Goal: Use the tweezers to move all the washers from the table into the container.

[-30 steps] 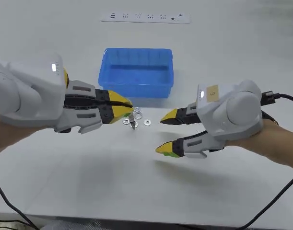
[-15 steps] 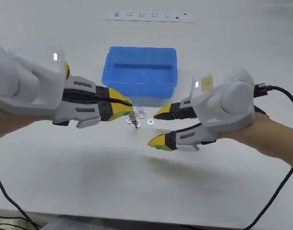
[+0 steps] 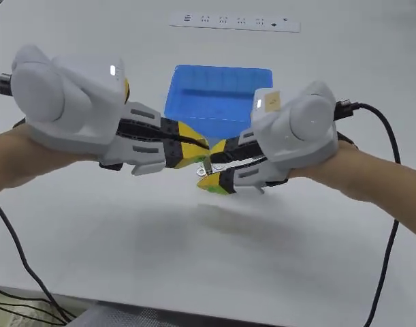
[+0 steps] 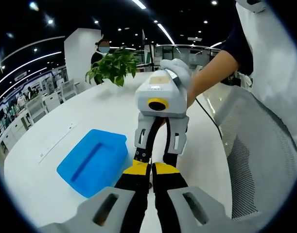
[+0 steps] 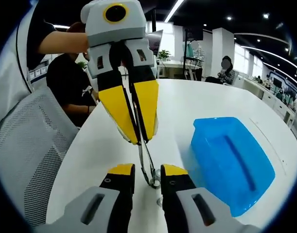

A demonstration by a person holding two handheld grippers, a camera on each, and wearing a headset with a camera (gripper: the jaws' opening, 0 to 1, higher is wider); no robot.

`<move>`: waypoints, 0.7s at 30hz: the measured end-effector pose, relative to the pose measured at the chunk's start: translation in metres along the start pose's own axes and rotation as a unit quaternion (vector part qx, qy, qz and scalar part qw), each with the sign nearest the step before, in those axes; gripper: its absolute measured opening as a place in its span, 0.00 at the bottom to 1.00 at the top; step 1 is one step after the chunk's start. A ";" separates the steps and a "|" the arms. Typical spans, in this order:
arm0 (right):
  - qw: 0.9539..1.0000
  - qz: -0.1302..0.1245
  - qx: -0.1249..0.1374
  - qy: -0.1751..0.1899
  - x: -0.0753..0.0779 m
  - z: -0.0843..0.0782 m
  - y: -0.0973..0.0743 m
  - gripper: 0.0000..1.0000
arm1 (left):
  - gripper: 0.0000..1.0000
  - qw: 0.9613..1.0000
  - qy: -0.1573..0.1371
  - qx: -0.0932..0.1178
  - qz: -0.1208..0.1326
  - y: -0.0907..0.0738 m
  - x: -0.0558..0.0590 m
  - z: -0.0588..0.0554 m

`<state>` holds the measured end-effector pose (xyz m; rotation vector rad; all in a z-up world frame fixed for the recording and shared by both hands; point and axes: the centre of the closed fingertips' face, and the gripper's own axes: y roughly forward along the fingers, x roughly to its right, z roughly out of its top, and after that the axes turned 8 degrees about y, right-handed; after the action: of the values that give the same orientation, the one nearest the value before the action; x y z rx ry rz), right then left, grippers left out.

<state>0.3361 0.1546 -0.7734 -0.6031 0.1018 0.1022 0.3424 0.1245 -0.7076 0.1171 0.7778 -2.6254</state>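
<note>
White bench (image 3: pixel 194 259), blue container (image 3: pixel 218 95) at the back. Head view: my left hand-held gripper (image 3: pixel 199 148) is clamped on the tweezers (image 3: pixel 206 163); my right hand-held gripper (image 3: pixel 209 165) has its jaws narrowly apart around them. Left gripper view: container left of my closed jaws. Right gripper view — tweezer tips at a washer (image 5: pixel 154 183) between my jaws, near the container.

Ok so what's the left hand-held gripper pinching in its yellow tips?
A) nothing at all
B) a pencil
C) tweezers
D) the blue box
C: in the right gripper view, the left hand-held gripper has thin metal tweezers clamped between its shut yellow jaws, with the tweezers' tips pointing away from it.
</note>
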 end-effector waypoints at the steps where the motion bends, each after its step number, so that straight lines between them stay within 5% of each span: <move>1: 1.000 0.004 -0.001 -0.004 -0.001 -0.001 0.000 0.15 | 0.05 1.000 0.001 -0.001 -0.001 0.000 0.000 0.000; 11: 0.998 0.012 -0.021 -0.054 -0.001 -0.005 -0.002 0.09 | 0.05 1.000 0.005 -0.002 -0.004 0.005 0.005 0.002; 16: 0.998 0.001 -0.019 -0.067 -0.001 -0.007 -0.004 0.09 | 0.07 1.000 -0.006 0.008 0.021 0.007 0.006 0.003; 19: 0.998 -0.005 -0.012 -0.062 0.002 -0.007 -0.004 0.09 | 0.20 1.000 -0.024 0.010 0.016 0.007 0.014 0.003; 21: 0.998 -0.007 -0.010 -0.058 0.004 -0.008 -0.004 0.09 | 0.27 1.000 -0.007 0.000 0.026 0.006 0.017 0.000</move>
<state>0.3395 0.1473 -0.7782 -0.6174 -0.0164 0.1240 0.3296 0.1143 -0.7141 0.1174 0.7600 -2.5741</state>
